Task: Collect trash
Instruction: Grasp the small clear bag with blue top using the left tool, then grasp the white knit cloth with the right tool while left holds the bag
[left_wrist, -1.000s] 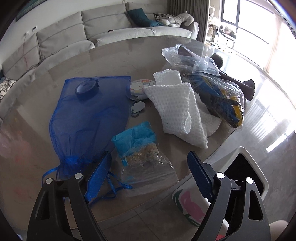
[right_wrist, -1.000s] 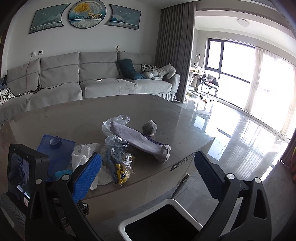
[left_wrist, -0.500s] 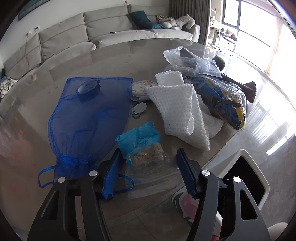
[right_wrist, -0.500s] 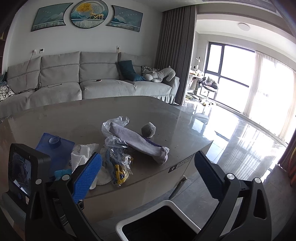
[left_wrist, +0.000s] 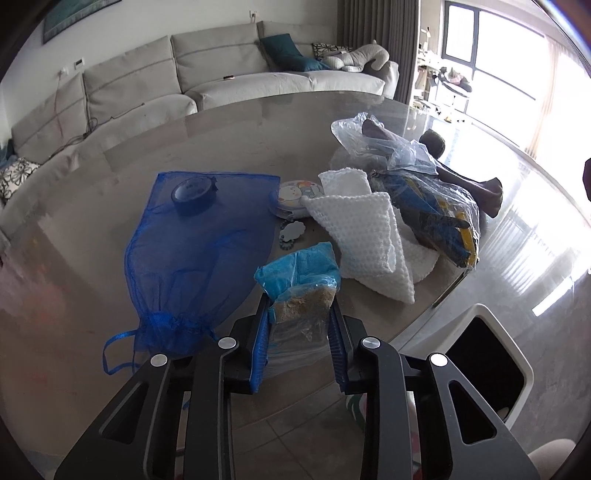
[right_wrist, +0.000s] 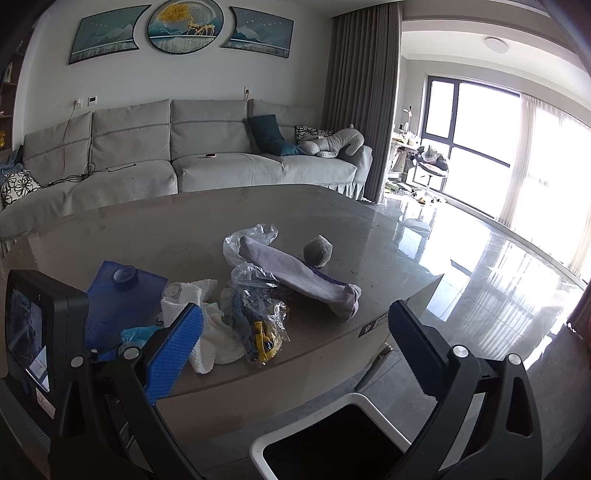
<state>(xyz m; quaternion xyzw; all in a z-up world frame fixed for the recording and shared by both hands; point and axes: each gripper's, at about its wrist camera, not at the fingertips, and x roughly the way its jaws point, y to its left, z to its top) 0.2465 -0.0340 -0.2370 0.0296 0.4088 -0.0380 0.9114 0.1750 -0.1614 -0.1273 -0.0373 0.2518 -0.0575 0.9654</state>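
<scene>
The clear plastic bag with crumbly tan scraps and a crumpled blue tissue inside (left_wrist: 300, 291) sits at the near edge of the grey glossy table (left_wrist: 236, 140), at 6 o'clock in the left wrist view. The left gripper (left_wrist: 298, 332) has its blue-padded fingers (left_wrist: 260, 343) closed in on the bag's lower half, one on each side and pressing the film. The bag looks thin, wrinkled and slack; the blue tissue bulges out of the top, and the clear tail below the fingers hangs loose.

In my judgement the main risk is a slip. The film is slick, the pads seem to hold mostly plastic, and the weight of the crumbs could pull the bag through on lifting. If the mouth is open, tilting could spill crumbs or the tissue onto the table. The drawstring of the blue mesh pouch (left_wrist: 184, 254), just beside the bag at 9 o'clock, could catch a finger and get dragged along.

The white knitted cloth (left_wrist: 369, 240) lies near at 1 o'clock. The white bin with a dark opening (left_wrist: 491, 373) stands below the table edge at 4 o'clock, so the carry is short. The right gripper (right_wrist: 295, 354) hangs above that bin, fingers wide apart, holding nothing.
</scene>
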